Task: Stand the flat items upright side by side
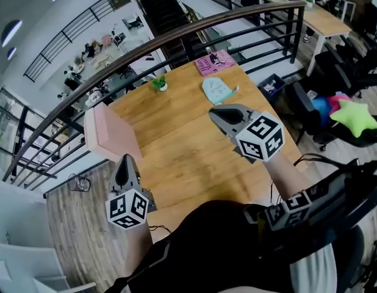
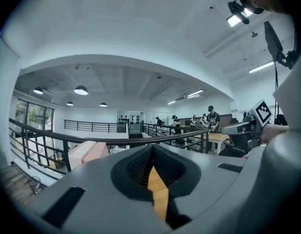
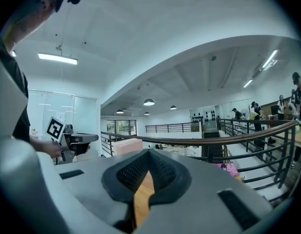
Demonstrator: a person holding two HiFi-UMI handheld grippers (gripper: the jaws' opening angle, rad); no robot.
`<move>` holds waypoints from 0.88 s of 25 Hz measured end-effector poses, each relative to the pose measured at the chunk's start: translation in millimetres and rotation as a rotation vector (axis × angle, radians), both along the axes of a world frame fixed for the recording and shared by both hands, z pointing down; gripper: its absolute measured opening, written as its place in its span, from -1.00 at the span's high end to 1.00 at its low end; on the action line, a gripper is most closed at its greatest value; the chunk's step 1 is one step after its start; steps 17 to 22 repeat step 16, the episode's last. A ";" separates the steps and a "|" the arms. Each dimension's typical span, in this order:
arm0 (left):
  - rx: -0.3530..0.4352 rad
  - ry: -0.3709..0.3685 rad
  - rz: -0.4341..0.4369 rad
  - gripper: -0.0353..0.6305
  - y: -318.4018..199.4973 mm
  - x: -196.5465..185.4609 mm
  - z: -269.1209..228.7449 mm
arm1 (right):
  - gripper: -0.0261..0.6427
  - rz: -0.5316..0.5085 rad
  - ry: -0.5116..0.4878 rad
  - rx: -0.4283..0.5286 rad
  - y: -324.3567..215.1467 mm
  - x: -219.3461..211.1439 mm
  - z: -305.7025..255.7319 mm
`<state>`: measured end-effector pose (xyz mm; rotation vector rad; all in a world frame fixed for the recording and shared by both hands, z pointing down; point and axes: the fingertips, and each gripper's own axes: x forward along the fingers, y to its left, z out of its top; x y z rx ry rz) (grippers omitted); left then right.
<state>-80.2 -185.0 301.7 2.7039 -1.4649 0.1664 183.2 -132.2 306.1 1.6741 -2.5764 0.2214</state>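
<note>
Two flat items lie at the far end of the wooden table [image 1: 176, 151]: a pink book [image 1: 214, 61] and a light blue one [image 1: 218, 90] just in front of it. My right gripper [image 1: 215, 114] hovers above the table a little nearer than the blue item, jaws shut and empty. My left gripper [image 1: 123, 163] is held over the near left part of the table, also shut with nothing in it. In the left gripper view the jaws [image 2: 151, 149] meet with only table showing below. The right gripper view shows its jaws [image 3: 149, 153] closed and the pink book [image 3: 228, 168] beyond.
A pink box [image 1: 109, 133] stands at the table's left edge. A small green plant [image 1: 159, 84] in a white pot sits near the far edge. A dark railing [image 1: 194, 29] runs behind the table. Chairs and a green star cushion [image 1: 354, 117] are to the right.
</note>
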 end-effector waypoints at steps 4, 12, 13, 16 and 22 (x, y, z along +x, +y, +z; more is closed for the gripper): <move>0.003 0.036 0.014 0.81 3.0 0.3 -8.6 | 0.89 0.023 0.016 0.007 3.3 2.5 -4.1; -0.012 0.040 0.046 0.81 13.3 7.9 -4.4 | 0.89 0.044 0.009 0.007 10.4 5.1 -1.2; -0.014 0.041 0.046 0.81 13.3 7.1 -4.5 | 0.89 0.047 0.009 0.009 9.8 5.0 -1.5; -0.020 0.046 0.047 0.81 13.6 5.4 -4.7 | 0.89 0.058 0.006 0.013 7.8 4.6 -4.0; -0.020 0.046 0.047 0.81 13.6 5.4 -4.7 | 0.89 0.058 0.006 0.013 7.8 4.6 -4.0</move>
